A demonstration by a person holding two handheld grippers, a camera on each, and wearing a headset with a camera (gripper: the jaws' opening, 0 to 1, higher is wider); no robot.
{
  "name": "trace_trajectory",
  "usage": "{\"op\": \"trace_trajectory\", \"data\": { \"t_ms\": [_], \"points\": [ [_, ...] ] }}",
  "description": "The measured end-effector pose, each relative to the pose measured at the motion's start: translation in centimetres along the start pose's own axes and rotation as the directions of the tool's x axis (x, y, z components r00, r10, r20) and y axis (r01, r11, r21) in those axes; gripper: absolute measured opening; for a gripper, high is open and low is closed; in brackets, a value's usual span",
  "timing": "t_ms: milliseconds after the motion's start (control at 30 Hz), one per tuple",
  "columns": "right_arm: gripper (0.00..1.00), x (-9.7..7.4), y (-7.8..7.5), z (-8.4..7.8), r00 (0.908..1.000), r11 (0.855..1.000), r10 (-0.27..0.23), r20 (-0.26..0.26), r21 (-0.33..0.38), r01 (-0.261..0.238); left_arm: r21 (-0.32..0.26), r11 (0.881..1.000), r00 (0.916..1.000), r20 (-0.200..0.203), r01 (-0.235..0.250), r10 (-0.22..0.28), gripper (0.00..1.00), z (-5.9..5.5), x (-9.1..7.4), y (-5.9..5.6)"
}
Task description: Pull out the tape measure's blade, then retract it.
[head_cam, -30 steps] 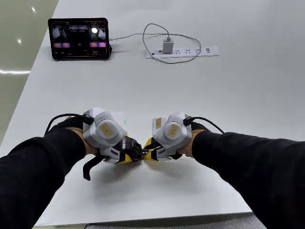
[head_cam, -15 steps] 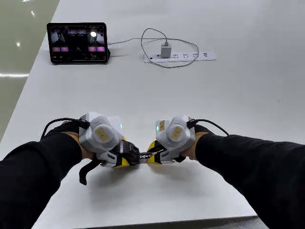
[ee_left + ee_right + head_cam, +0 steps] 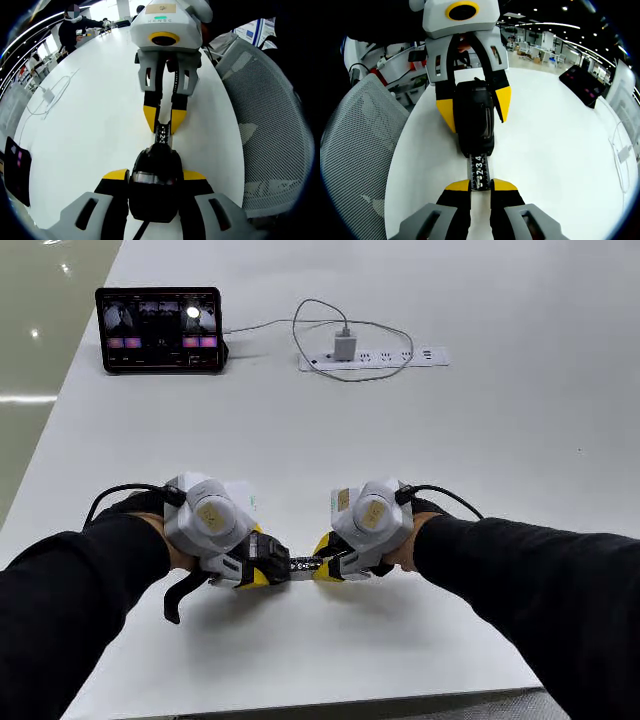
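A black tape measure body [image 3: 155,182] sits between the yellow-tipped jaws of my left gripper [image 3: 155,176], which is shut on it. A short length of numbered blade [image 3: 163,135] runs from the body to my right gripper [image 3: 162,116]. In the right gripper view, my right gripper [image 3: 480,186] is shut on the blade's end [image 3: 479,172], and the tape measure body [image 3: 476,117] is held beyond it by the left gripper [image 3: 475,107]. In the head view, the left gripper [image 3: 262,562] and the right gripper [image 3: 326,567] face each other just above the white table [image 3: 420,490], with the blade [image 3: 303,564] bridging the small gap.
A tablet [image 3: 160,328] stands at the far left of the table. A white power strip [image 3: 375,357] with a charger and looped cable lies at the back. The table's near edge [image 3: 300,702] runs just below the grippers. A grey mesh chair [image 3: 270,115] stands close by.
The two grippers have drawn apart a little. A short stretch of blade now shows between them, where a second ago their tips nearly touched.
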State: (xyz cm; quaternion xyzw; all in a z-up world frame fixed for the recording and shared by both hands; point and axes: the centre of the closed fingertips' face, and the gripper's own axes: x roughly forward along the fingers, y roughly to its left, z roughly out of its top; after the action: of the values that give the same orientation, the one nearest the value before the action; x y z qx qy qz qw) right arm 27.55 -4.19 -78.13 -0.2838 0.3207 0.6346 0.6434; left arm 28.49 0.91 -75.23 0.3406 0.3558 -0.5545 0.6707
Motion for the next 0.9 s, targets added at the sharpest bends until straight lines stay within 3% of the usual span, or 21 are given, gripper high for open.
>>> {"op": "trace_trajectory", "data": {
  "t_ms": [900],
  "points": [
    [0.10, -1.2, -0.2, -1.3, 0.9998, 1.000, -0.018, -0.010, 0.006, 0.018, 0.014, 1.000, 0.9999, -0.007, 0.012, -0.012, 0.33, 0.0, 0.1, 0.0]
  ]
}}
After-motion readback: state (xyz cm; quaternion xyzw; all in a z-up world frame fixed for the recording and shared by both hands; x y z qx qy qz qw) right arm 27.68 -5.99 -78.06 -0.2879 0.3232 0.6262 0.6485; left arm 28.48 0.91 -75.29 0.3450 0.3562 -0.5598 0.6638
